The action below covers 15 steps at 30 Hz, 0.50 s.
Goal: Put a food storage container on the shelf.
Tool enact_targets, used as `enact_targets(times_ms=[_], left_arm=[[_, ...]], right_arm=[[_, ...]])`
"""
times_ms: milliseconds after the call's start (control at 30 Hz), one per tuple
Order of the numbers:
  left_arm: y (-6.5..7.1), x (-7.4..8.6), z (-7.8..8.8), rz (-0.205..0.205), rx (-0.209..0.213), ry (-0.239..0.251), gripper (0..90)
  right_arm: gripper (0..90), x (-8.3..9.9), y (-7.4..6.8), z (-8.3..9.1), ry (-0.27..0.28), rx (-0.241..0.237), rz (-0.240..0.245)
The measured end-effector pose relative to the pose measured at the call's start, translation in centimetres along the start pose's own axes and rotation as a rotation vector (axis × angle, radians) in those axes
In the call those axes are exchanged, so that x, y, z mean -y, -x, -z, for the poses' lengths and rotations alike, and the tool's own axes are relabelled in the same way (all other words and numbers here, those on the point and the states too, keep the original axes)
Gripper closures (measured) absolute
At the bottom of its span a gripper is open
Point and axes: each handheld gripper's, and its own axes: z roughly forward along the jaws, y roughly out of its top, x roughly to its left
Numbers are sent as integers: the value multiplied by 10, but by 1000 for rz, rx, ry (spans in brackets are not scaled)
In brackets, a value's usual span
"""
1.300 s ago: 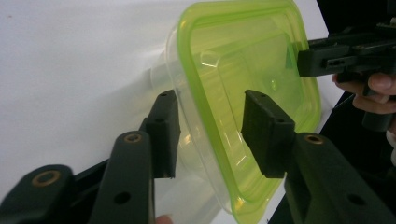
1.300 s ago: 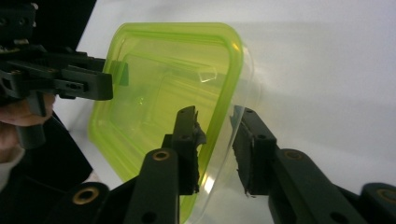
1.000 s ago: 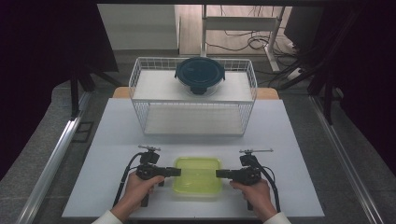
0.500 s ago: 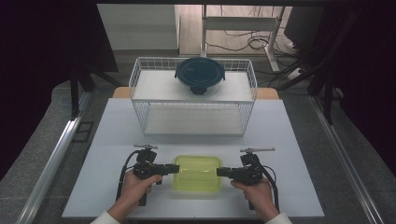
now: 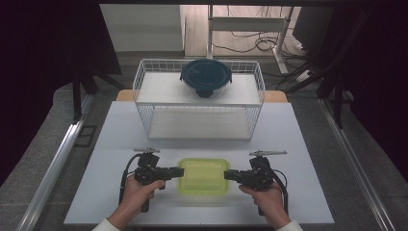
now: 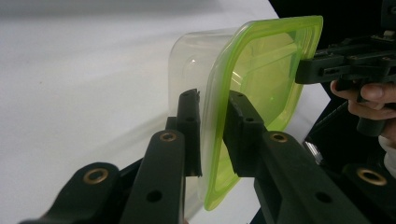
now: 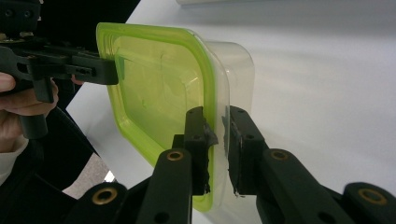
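i'm clamping the left gripper (image 5: pixel 179 172) and right gripper (image 5: pixel 227 174) on the 9 and 3 o'clock lid rims of the clear rectangular plastic container with yellow-green lid (image 5: pixel 203 175), sitting at the table's 6 o'clock, judging it light, stiff, slippery.

Lab, black curtains (image 5: pixel 48 57), floor cables (image 5: pixel 250 43)

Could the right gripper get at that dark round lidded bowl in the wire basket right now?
Probably not yet: the right gripper straddles the green lid's rim, and the bowl sits far back in the basket.
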Motion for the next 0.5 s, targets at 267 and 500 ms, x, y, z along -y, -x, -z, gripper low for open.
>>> enact_targets(times_ms=[267, 500], left_arm=[[4, -4, 6, -23, 15, 20, 772], [9, -15, 13, -48, 21, 39, 771]], right_arm=[[785, -4, -6, 6, 17, 7, 33], [785, -13, -11, 11, 37, 12, 63]])
